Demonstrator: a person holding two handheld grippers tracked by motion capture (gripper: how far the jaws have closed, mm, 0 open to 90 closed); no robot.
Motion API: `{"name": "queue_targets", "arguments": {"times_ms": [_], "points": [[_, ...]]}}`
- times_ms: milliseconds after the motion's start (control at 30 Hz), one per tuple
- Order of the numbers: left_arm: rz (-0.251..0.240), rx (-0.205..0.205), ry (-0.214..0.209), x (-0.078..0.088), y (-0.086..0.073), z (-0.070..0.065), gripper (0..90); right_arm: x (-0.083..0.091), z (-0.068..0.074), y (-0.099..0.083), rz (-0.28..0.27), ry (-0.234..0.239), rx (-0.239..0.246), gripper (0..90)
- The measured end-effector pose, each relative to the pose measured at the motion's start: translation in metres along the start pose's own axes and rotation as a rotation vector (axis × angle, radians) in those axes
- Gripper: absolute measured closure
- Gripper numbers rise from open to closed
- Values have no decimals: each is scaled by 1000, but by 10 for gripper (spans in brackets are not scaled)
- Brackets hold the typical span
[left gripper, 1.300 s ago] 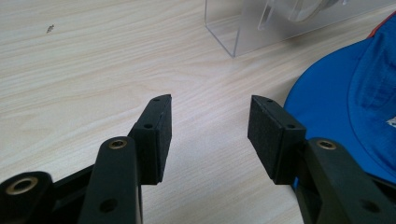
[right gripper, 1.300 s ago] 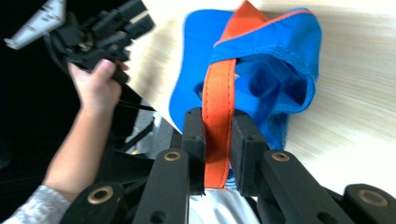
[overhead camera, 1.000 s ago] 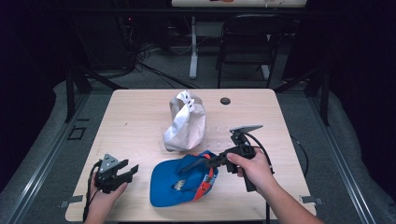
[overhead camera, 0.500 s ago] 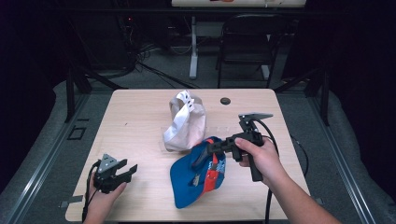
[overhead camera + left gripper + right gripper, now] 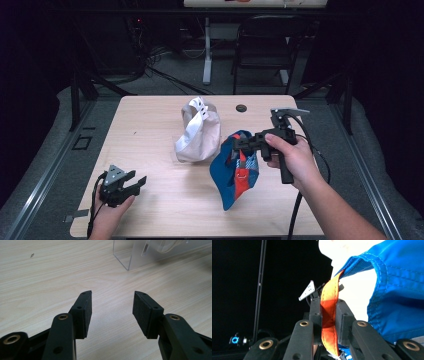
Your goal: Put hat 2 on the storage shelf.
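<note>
Blue cap (image 5: 234,172) x1 by orange strap in right gripper (image 5: 239,145), white cap (image 5: 197,131) x1, left gripper (image 5: 139,182) fingers apart

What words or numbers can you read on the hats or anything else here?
None can be read. The blue and orange cap held by the right gripper, the white cap, the wooden table and the left gripper show no legible words, numbers or logos.

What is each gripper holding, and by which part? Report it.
The right gripper is shut on the blue cap, clamping its orange strap. The left gripper is open, holding nothing.
</note>
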State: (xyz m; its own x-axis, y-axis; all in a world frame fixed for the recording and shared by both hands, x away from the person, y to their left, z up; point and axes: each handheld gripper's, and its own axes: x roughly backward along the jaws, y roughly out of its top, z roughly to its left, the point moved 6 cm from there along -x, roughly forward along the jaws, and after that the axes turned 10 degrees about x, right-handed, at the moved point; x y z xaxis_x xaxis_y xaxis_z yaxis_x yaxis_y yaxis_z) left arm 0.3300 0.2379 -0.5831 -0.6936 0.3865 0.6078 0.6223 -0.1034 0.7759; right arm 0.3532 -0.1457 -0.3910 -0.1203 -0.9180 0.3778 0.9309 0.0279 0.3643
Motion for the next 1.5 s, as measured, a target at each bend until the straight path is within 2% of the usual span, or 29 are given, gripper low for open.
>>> {"name": "queue_targets", "arguments": {"times_ms": [100, 300, 600, 800, 1067, 1200, 1400, 1500], "points": [[-3, -3, 0, -1, 0, -1, 503, 9, 1, 6, -25, -1, -16, 779], [0, -5, -3, -2, -1, -1, 501, 20, 2, 18, -60, -14, -18, 779], [9, -4, -7, -2, -2, -1, 492, 33, 12, 38, -108, -36, -16, 779], [7, -4, -5, -3, -2, -1, 481, 46, 22, 59, -160, -58, -12, 778], [8, -4, -5, -3, -2, 0, 462, 57, 25, 84, -224, -82, -15, 778], [11, -6, -4, -3, -2, 0, 458, 58, 24, 95, -255, -98, -24, 779], [6, -9, -7, -4, -2, -1, 457, 57, 13, 109, -270, -136, -42, 778], [20, -8, -8, -3, -2, 0, 457, 55, 7, 114, -275, -161, -46, 778]]}}
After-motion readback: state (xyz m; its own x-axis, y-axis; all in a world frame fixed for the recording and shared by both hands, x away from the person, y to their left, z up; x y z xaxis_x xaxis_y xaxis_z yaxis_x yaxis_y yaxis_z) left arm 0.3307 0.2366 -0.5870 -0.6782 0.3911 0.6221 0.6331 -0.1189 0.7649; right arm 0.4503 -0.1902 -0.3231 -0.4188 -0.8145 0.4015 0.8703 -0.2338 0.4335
